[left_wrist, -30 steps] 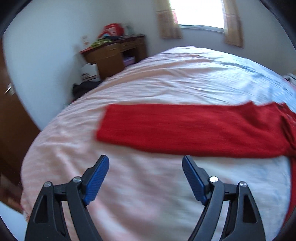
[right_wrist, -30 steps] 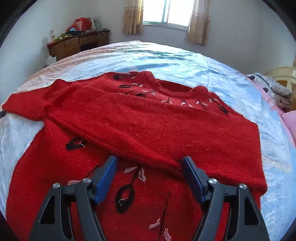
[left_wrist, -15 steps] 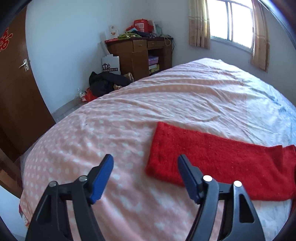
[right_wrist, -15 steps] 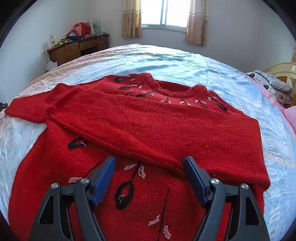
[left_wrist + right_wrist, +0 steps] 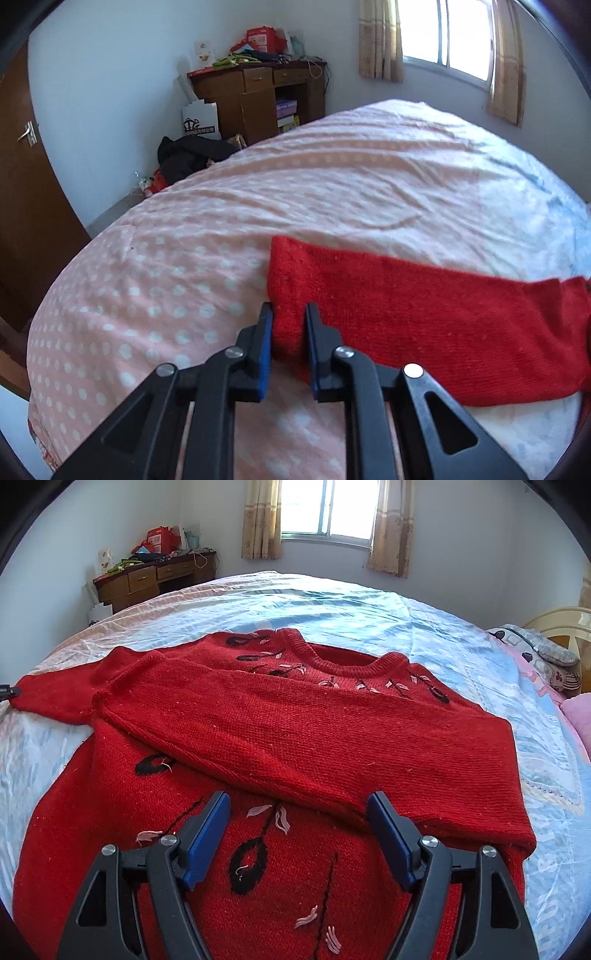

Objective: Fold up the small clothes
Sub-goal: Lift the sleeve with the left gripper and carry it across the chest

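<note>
A red knitted sweater [image 5: 303, 738] with black and pink leaf patterns lies flat on the bed, collar away from me. One sleeve is folded across the chest. The other sleeve [image 5: 424, 317] stretches out to the left over the bedspread. My left gripper [image 5: 288, 332] is shut on the cuff corner of that outstretched sleeve. My right gripper [image 5: 299, 834] is open and empty, hovering over the sweater's lower body just below the folded sleeve. The left gripper's tip shows at the sleeve end in the right wrist view [image 5: 7, 692].
The bed has a pink dotted cover [image 5: 166, 295] and a light blue sheet [image 5: 332, 605]. A wooden desk [image 5: 258, 92] with clutter stands by the wall, a dark bag [image 5: 188, 155] on the floor, a door [image 5: 26, 184] at left. Pillows [image 5: 543, 657] lie at right.
My left gripper moved forward to the sleeve's cuff and closed on it. My right gripper stayed open over the sweater, barely moving.
</note>
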Demonstrator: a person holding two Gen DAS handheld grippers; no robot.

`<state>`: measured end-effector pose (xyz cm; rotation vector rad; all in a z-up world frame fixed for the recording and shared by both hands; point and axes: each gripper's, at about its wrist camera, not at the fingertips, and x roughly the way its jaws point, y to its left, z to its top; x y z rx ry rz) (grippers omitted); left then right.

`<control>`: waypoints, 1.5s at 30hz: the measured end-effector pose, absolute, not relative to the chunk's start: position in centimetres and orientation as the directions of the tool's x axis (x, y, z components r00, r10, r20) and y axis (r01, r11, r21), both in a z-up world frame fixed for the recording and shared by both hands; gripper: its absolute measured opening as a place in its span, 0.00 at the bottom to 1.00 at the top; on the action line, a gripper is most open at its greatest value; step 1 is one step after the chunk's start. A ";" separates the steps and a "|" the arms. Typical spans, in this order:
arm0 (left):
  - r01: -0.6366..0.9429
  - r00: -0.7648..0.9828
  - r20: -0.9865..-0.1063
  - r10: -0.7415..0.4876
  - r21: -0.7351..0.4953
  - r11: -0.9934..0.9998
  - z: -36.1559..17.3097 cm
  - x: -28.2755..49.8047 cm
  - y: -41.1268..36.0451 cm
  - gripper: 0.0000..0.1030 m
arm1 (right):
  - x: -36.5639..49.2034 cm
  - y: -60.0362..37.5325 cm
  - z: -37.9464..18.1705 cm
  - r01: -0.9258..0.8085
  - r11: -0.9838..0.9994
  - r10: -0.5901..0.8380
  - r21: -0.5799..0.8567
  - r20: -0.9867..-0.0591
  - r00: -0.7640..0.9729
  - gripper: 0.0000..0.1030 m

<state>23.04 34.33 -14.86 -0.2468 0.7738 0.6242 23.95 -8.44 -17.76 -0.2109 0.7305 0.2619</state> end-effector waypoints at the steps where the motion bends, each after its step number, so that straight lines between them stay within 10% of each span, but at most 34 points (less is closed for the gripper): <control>1: -0.609 0.559 -0.708 0.432 0.004 0.793 -14.4 22.8 34.3 0.17 | 23.9 -8.4 -17.8 -0.307 0.947 0.161 -0.099 -0.680 0.715 0.75; 19: -0.487 0.757 -0.590 0.281 -0.222 0.845 -4.6 22.0 31.1 0.16 | 23.6 -9.4 -16.9 -0.337 0.940 0.203 -0.051 -0.710 0.674 0.76; 45: -0.286 0.892 -0.419 0.170 -0.231 0.930 6.0 26.0 20.3 0.16 | 15.1 -20.1 -12.2 -0.206 0.963 0.269 0.173 -0.629 0.729 0.76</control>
